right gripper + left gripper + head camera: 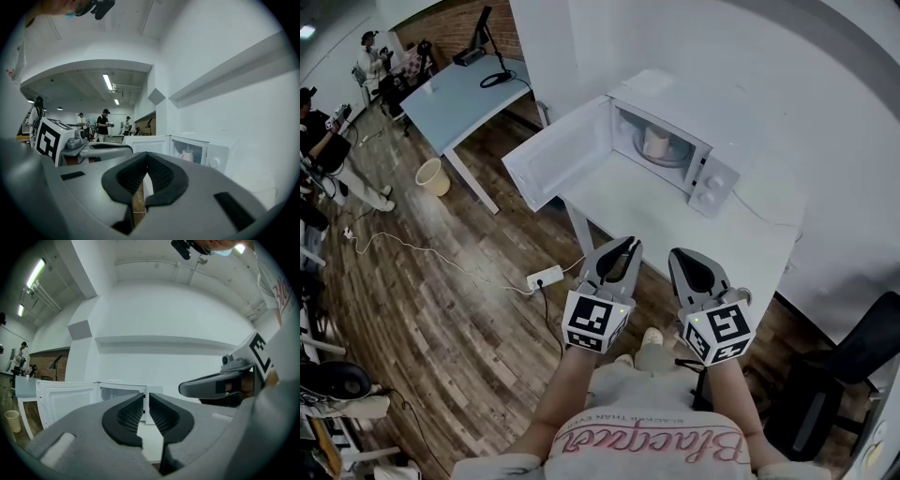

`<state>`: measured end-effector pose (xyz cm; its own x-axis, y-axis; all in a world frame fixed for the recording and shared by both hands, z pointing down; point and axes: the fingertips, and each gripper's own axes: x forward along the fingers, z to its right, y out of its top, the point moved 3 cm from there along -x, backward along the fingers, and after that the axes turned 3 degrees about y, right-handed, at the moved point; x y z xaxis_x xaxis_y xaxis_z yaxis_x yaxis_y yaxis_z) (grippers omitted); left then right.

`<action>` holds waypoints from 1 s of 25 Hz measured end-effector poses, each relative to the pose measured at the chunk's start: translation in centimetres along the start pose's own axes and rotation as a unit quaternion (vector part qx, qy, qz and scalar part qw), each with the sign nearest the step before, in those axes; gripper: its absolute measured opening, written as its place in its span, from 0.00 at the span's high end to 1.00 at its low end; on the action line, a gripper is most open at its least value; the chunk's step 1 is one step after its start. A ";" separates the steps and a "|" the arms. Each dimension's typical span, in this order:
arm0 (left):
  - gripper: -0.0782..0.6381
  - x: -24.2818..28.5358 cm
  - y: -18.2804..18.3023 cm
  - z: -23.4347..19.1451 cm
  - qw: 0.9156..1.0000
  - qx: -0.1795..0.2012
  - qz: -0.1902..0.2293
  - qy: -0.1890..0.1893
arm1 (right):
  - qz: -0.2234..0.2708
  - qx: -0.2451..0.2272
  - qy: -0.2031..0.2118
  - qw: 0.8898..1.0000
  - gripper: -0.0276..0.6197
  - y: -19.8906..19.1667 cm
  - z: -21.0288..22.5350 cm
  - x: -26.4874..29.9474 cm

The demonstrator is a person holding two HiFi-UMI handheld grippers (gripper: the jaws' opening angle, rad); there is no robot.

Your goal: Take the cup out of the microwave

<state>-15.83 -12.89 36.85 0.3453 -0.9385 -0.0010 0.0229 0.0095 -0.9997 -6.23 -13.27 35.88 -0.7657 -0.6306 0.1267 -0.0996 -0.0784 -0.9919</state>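
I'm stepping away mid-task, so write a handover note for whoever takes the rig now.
Left gripper: shut, empty, held in front of the table.
Right gripper: shut, empty, beside the left one.
Cup: inside the microwave on the table; door wide open.
Done: door open.
Left: open a gripper, reach in, grip the cup, take it out.

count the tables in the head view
2. One white table, nearest, carries the open microwave. One light blue table stands upper left near the brick wall. The cluttered left edge may hide more.
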 end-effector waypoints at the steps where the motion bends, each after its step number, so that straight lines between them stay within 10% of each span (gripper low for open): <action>1: 0.85 0.3 -0.2 -0.1 1.000 -0.002 -0.003 -0.001 | -0.002 0.002 -0.001 1.000 0.94 -0.1 0.2 0.2; 25: 0.80 11.3 -0.1 -5.7 1.000 0.019 -0.014 -0.003 | 0.011 0.006 0.002 1.000 0.94 1.3 8.9 9.1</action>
<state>-17.25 -25.51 36.83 0.3504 -0.9362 0.0271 0.0677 -0.0035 -0.9977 -7.63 -26.01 35.69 -0.7704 -0.6287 0.1058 -0.0758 -0.0745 -0.9943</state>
